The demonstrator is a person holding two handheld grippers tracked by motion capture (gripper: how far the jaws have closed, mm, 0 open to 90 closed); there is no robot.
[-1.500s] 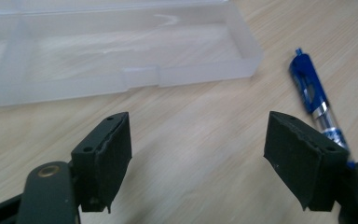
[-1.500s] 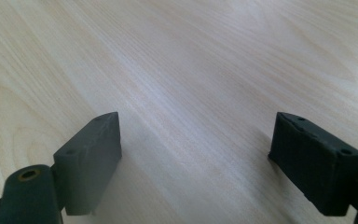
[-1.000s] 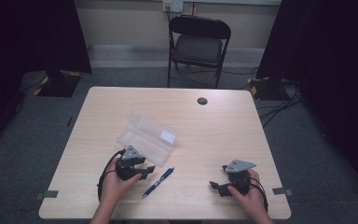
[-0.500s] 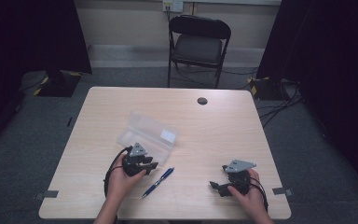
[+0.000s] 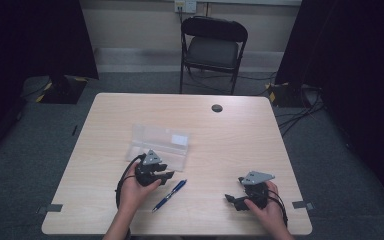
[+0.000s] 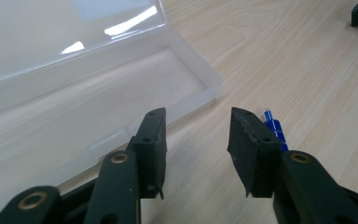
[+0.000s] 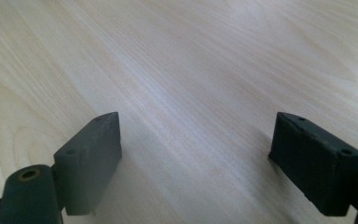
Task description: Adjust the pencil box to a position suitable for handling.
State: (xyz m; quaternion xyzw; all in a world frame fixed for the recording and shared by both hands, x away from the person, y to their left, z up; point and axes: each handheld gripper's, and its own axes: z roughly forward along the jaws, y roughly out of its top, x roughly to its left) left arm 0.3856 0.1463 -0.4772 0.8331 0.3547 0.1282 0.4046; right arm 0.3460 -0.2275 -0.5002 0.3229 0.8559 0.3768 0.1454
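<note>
A clear plastic case [image 5: 160, 142] lies open on the wooden table [image 5: 240, 135], left of centre. A blue pen [image 5: 170, 195] lies on the wood just in front of it. My left gripper [image 5: 169, 175] sits at the case's near edge, above the pen's far end. In the left gripper view its jaws [image 6: 196, 130] are open and have just been opening, with only bare wood between them. The case [image 6: 74, 93] is to their left, and the pen's end [image 6: 272, 127] peeks out behind the right-hand jaw. My right gripper [image 5: 232, 200] rests near the front right, open wide [image 7: 196, 140] over bare wood.
A small black round disc [image 5: 217, 108] sits near the table's far edge. A black folding chair [image 5: 212, 45] stands behind the table. Cables run over the floor at the right [image 5: 300, 107]. Grey tape marks the front corners [image 5: 301, 204].
My left gripper has shifted slightly forward and right, closer to the case's near edge. The pen, the case and the right gripper have kept still.
</note>
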